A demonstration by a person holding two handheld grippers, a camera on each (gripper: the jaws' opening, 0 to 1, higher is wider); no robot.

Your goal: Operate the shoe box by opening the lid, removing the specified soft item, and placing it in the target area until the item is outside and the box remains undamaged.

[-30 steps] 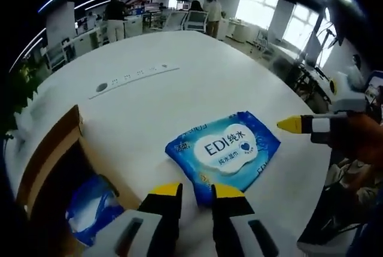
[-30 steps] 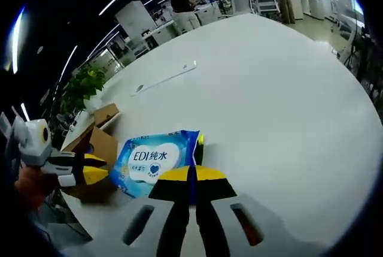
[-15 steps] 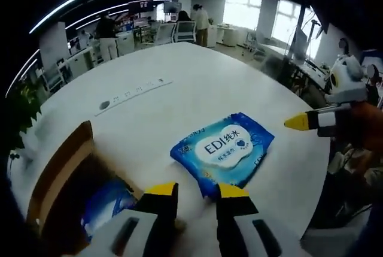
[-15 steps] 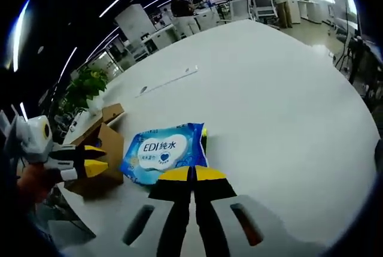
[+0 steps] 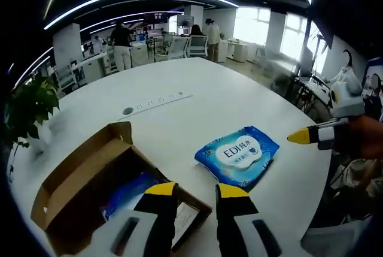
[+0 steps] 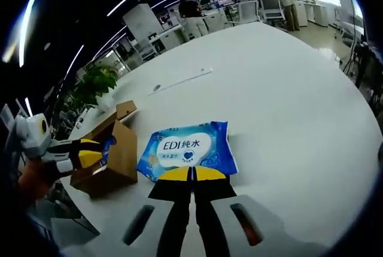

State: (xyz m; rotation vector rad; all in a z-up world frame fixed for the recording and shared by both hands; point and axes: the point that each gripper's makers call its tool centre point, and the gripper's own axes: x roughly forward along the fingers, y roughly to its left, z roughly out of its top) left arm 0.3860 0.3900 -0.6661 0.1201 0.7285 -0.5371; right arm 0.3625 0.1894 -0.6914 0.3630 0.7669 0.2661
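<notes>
- Left gripper view: left gripper [image 5: 196, 190] low over the white table [image 5: 197, 107], jaws parted a narrow gap, nothing between them.
- Cardboard shoe box [image 5: 84, 176] sits open on the table at lower left, flaps up, a blue packet [image 5: 128, 192] inside; the jaw tips overlap its near corner in the picture, contact can't be judged.
- Blue wet-wipes pack [image 5: 238, 155], label "EDI", lies flat on the table outside the box, just beyond the jaw tips and to their right.
- Right gripper [image 5: 299, 137] enters from the right edge, yellow tip near the pack's far corner, apart from it; its jaw gap is not readable here.
- Power strip [image 5: 157, 101] lies farther back on the table; potted plant [image 5: 27, 107] at left; people [image 5: 122, 44] stand in the office behind.
- Right gripper view: right gripper [image 6: 191, 174] jaws pressed together, holding nothing, tips at the near edge of the wet-wipes pack [image 6: 187, 150]; touching or not, can't tell.
- Pack flat on the table [image 6: 287, 89], just right of the shoe box [image 6: 111, 155].
- Left gripper [image 6: 90, 155] comes in from the left beside the box.
</notes>
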